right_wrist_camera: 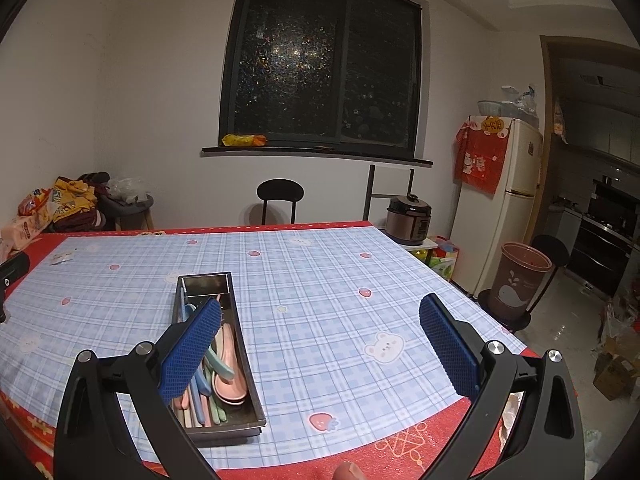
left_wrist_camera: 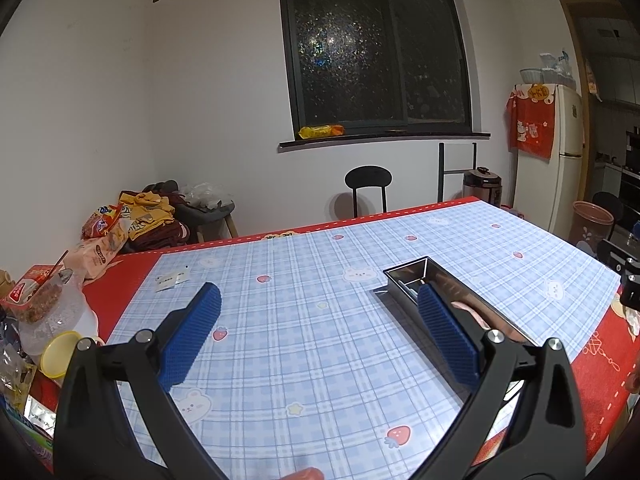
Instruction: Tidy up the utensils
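Your left claw [left_wrist_camera: 320, 328] is spread wide and holds nothing; its blue ribbed pads [left_wrist_camera: 191, 336] hang above the checked cloth of the desk [left_wrist_camera: 300, 360]. Your right claw [right_wrist_camera: 320, 340] is spread just as wide and is also empty.

The metal tray [right_wrist_camera: 248, 364] lies on the desk, a long narrow box running away from you. In the right wrist view it sits at the near left, with its near end close to the red border of the cloth. The left pad of your right claw overlaps it in that view, but you cannot tell whether the two touch. In the left wrist view the same tray lies to the right, partly hidden behind the right pad.

Inside the tray lie the utensils [right_wrist_camera: 224, 376]: pink spoons, pale blue and green handles, and a few slim pink and cream sticks, all lengthwise and bunched toward the near end. The far end of the tray shows bare metal.

A fingertip [right_wrist_camera: 348, 472] shows at the bottom edge of the right wrist view. Snack bags and a clear container [left_wrist_camera: 52, 316] crowd the desk's far left corner.
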The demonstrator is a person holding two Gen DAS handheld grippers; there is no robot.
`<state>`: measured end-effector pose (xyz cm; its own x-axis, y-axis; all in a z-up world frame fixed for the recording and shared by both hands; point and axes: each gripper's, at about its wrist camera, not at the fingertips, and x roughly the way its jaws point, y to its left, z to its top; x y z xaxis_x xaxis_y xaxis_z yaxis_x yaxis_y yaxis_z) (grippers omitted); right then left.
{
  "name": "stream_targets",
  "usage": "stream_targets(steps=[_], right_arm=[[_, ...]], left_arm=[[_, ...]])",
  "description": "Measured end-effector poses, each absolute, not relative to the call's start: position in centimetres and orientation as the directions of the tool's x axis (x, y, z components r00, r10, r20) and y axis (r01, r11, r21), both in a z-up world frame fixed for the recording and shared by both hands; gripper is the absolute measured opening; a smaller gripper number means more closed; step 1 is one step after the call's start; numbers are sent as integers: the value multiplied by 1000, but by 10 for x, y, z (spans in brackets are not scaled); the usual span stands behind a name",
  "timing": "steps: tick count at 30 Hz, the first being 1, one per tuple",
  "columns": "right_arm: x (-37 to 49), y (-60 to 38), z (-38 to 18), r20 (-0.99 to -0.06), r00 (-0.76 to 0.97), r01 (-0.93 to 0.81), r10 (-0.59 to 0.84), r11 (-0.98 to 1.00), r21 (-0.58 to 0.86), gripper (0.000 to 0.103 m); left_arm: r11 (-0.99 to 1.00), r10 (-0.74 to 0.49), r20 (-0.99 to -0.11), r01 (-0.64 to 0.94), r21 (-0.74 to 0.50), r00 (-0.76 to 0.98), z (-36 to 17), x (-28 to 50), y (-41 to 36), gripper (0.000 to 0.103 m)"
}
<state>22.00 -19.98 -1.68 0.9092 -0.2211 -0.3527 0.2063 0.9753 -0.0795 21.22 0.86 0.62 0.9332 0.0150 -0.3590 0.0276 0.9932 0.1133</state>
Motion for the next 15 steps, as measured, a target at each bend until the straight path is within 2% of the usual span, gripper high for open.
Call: stream_targets(steps=[15], right_arm=[[221,-203,-19,-361,905,210,-225,974,-81,97]], left_arm=[[993,17,-363,28,118,932,4,213,7,97]])
